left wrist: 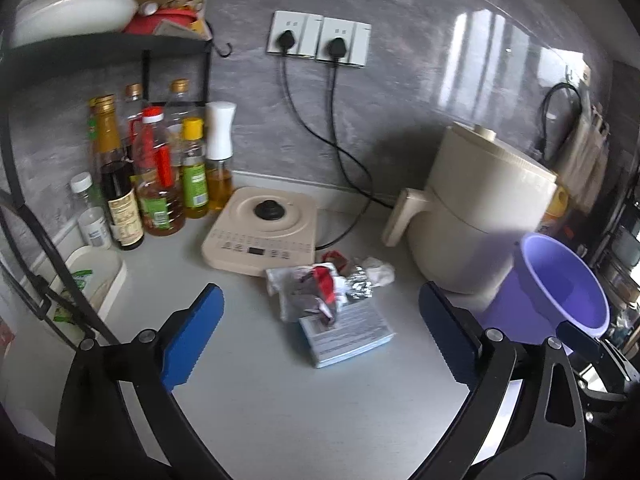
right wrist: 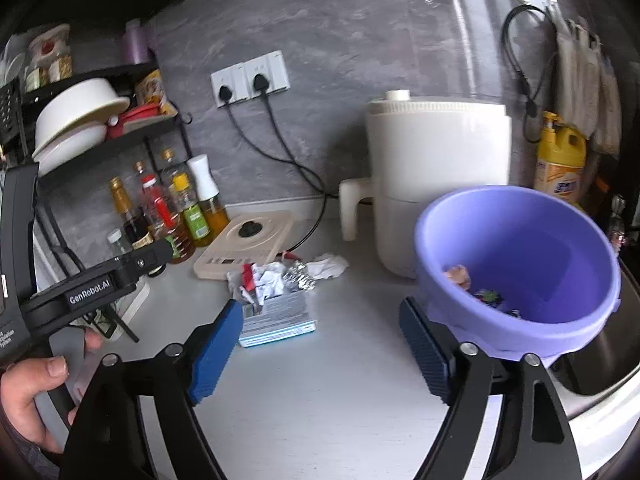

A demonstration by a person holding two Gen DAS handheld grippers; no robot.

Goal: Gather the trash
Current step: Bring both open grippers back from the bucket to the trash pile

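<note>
A pile of trash lies on the counter: crumpled white and red wrappers [left wrist: 316,288] [right wrist: 264,280], a ball of foil [left wrist: 359,286] [right wrist: 300,278], a crumpled tissue [left wrist: 378,272] [right wrist: 330,266] and a flat blue-white box [left wrist: 346,334] [right wrist: 278,320]. A purple bowl [left wrist: 568,280] [right wrist: 520,264] stands to the right and holds a few scraps [right wrist: 480,290]. My left gripper [left wrist: 320,336] is open and empty, hovering just before the pile. My right gripper [right wrist: 324,344] is open and empty, between the box and the bowl.
A cream induction hob [left wrist: 260,232] and a cream air fryer [left wrist: 480,208] stand behind the trash. Oil and sauce bottles [left wrist: 160,184] crowd the left corner under a black rack [left wrist: 100,46]. A yellow detergent bottle [right wrist: 560,168] stands far right. A sink [right wrist: 600,356] lies under the bowl.
</note>
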